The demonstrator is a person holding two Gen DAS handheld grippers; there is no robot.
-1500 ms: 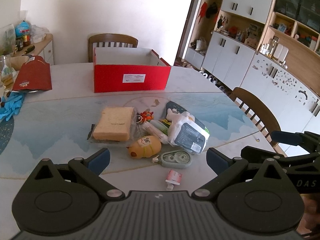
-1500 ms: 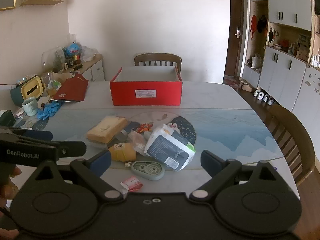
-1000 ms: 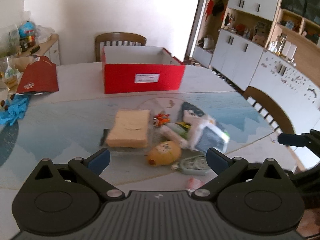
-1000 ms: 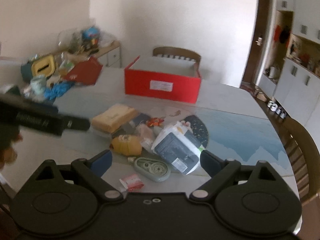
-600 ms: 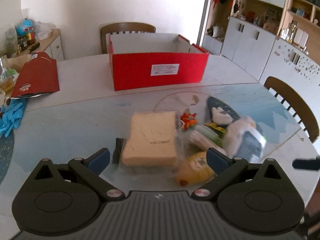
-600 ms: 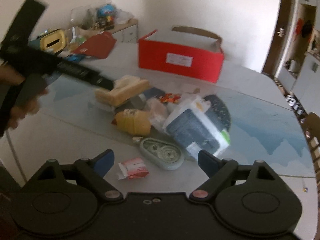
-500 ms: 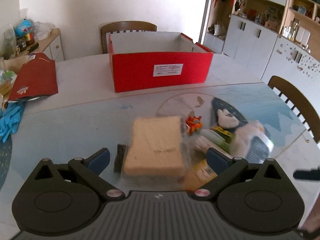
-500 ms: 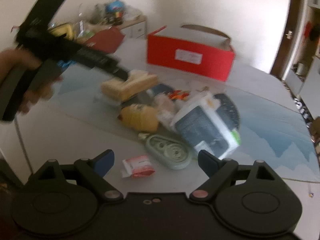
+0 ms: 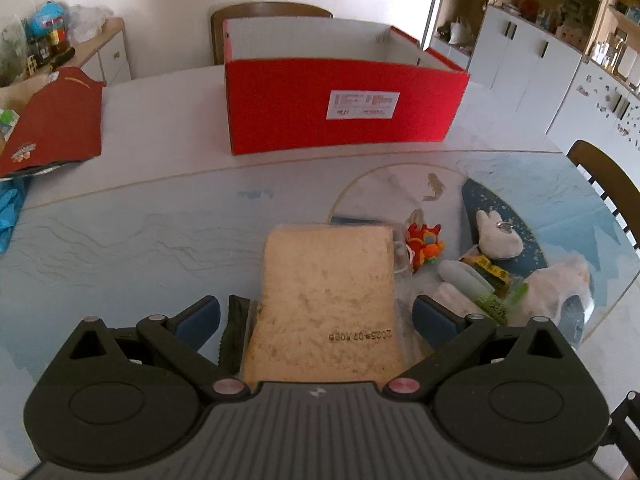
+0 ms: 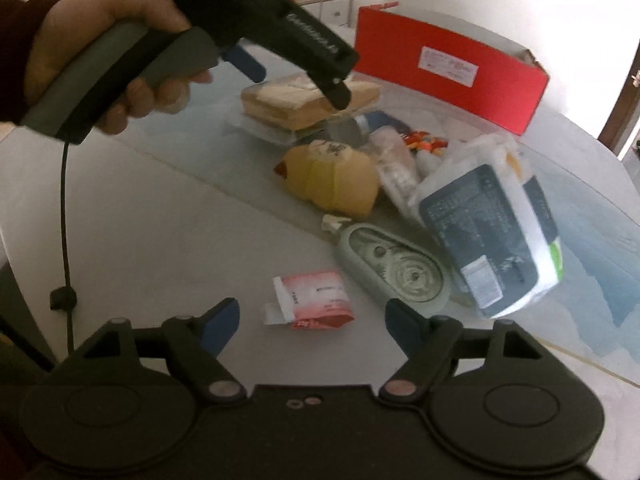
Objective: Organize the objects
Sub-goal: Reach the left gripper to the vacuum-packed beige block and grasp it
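A wrapped slice of bread (image 9: 326, 300) lies on the table, its near end between the open jaws of my left gripper (image 9: 316, 316); it also shows in the right wrist view (image 10: 280, 104) under the left gripper (image 10: 298, 74). My right gripper (image 10: 312, 318) is open and empty, just short of a small red-and-white sachet (image 10: 310, 300). A pile holds a yellow plush (image 10: 332, 178), a grey-green tape dispenser (image 10: 394, 268) and a dark wipes pack (image 10: 488, 236). An open red box (image 9: 340, 104) stands behind.
A small red toy (image 9: 424, 242), a white plush (image 9: 498, 236) and a green tube (image 9: 466, 282) lie right of the bread. A red paper bag (image 9: 52, 120) and blue gloves (image 9: 10, 208) are at far left. Chairs stand behind the box (image 9: 272, 10) and at right (image 9: 608, 176).
My left gripper has moved forward and down over the bread, which now lies between its jaws. My right gripper has moved down and forward toward the sachet and tape dispenser.
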